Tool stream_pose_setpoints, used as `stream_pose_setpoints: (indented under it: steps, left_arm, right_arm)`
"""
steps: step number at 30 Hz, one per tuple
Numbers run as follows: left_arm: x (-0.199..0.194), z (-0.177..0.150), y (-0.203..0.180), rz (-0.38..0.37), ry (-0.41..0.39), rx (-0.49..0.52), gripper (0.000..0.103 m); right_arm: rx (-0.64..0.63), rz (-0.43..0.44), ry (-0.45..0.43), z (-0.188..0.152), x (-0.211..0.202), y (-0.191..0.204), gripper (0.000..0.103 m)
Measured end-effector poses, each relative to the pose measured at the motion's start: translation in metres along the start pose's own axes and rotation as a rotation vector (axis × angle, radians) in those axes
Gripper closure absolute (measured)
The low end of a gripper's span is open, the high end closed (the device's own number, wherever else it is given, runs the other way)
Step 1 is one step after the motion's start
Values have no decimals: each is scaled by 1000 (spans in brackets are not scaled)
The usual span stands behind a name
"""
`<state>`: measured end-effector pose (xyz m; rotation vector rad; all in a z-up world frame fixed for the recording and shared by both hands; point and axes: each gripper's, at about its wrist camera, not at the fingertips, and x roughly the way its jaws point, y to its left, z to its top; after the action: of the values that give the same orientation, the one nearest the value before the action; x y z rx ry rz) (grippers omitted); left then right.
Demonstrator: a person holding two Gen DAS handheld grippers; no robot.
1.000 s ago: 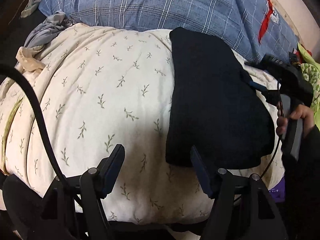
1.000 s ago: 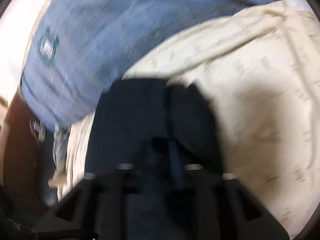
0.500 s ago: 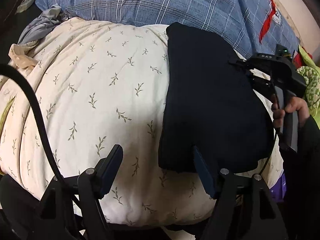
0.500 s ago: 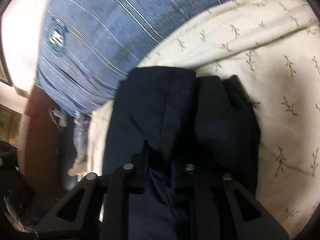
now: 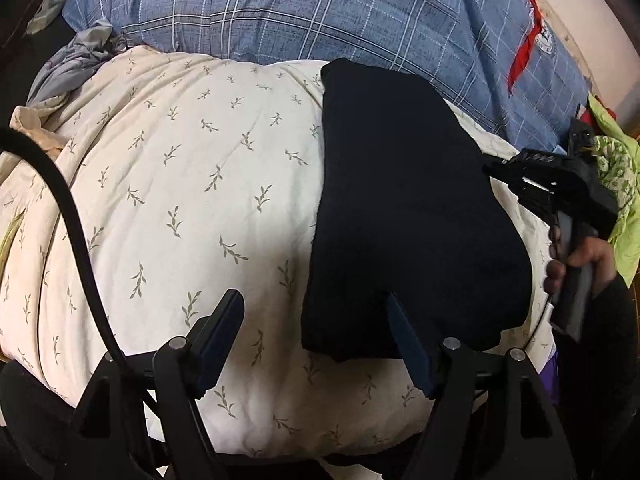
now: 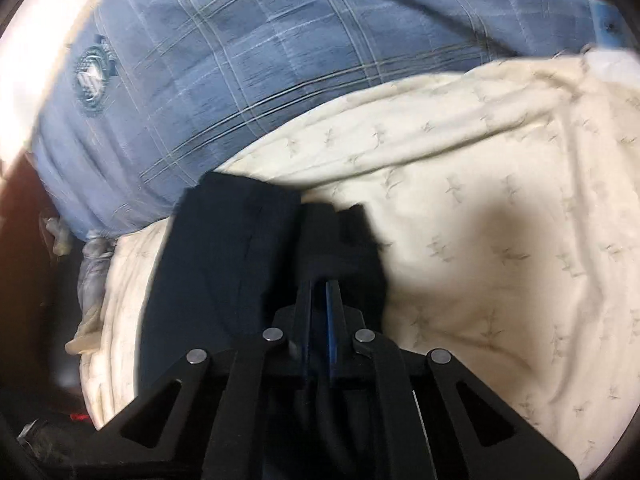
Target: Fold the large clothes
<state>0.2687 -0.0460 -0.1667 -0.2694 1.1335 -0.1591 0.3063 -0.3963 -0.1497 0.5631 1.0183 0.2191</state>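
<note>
A folded dark navy garment [image 5: 400, 200] lies lengthwise on a cream leaf-print quilt [image 5: 180, 200]. My left gripper [image 5: 313, 298] hovers open over the garment's near left corner, one finger above the quilt and the other above the cloth, holding nothing. At the garment's right edge sits my right gripper [image 5: 486, 168], held by a hand [image 5: 580, 256]. In the right wrist view the right gripper [image 6: 320, 270] has its jaws closing to a thin slit, its tips sunk in a bunched fold of the garment [image 6: 224, 260].
A blue plaid cover [image 5: 320, 12] rises behind the quilt. A grey cloth [image 5: 76, 60] is crumpled at the far left, and a green patterned cloth [image 5: 616, 176] lies at the right. A black cable [image 5: 68, 208] loops across the left side.
The right gripper's jaws came together on the garment's right edge, and it drew back to the right. The left gripper has barely moved.
</note>
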Motion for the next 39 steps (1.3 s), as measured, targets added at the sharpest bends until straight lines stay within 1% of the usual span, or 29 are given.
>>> stream_pose_setpoints:
  steps: [1,2,3,4,5,7,10,13,15,16,17,19,20,22,24,25,26,27,28,29,30,32,34,35,37,38,39]
  left_arm:
    - [2,0,2,-3,7,-9,29]
    - [3,0,3,-6,13,-15,29]
    - [5,0,3,-10,19,-22,29]
    - [6,0,4,-12,22,-25,29]
    - [5,0,5,-12,22,-26,29]
    - [3,0,6,-10,14,-25,29]
    - [1,1,10,-8,10,-35,27]
    - [3,2,13,-16,19,-44,27]
    - [5,0,13,-24,29,-47,27]
    - [5,0,13,-30,30,-47,27]
    - [4,2,12,-38,25,-48,27]
    - [-2,9,9,-67,-7,-44,27]
    - [-4,14,7,-75,-26,-41,26]
    - [-8,36,0,-103,-63,-23,24]
    - [-13,67,-7,-129,-117,3,21]
    - [-12,84,-13,-129,-135,26,18]
    - [-11,98,-18,-122,-141,47,17]
    - [-8,114,-23,-117,-141,62,17]
    - [-5,127,-27,-125,-136,65,18]
    - [-2,136,-30,-133,-137,61,18]
    - [1,141,-33,-137,-141,58,18]
    - [3,149,-37,-145,-139,55,17]
    - [7,148,-41,-144,-130,61,17]
    - [11,146,-42,-137,-117,65,17]
    - [19,143,-43,-129,-91,67,17]
    - [22,139,-41,-127,-81,67,17]
    - [25,136,-39,-122,-74,65,17]
  right_arm:
    - [5,35,2,0,-1,3,90]
    - [-6,45,-1,0,-2,7,83]
    - [-21,26,3,1,1,14,75]
    - [-36,-21,29,5,7,19,48]
    - [-35,-24,46,7,13,21,28]
    - [-16,30,46,8,18,26,29]
    - [-6,34,-29,9,3,29,30]
    - [33,85,-20,9,-5,24,29]
    - [59,67,-53,10,-10,18,29]
    - [81,74,-51,11,-8,14,29]
    - [93,91,-31,12,-4,13,29]
    - [100,106,29,13,8,16,29]
    - [88,104,54,12,16,19,29]
    - [67,96,90,10,29,25,29]
    - [52,93,121,6,44,29,29]
    - [27,104,141,3,53,32,29]
    - [2,107,150,2,58,34,29]
    - [-34,104,141,-1,61,38,32]
    - [-49,102,139,-2,63,38,46]
    - [-44,118,155,-3,66,38,76]
    - [-34,141,171,-4,68,37,88]
    - [-95,83,120,-6,60,41,94]
    - [-175,-3,39,-10,42,51,96]
    - [-210,-45,12,-12,35,57,96]
    - [-296,-154,-50,-16,19,68,96]
    - [-323,-195,-74,-19,13,70,96]
    - [-312,-226,-79,-20,11,65,96]
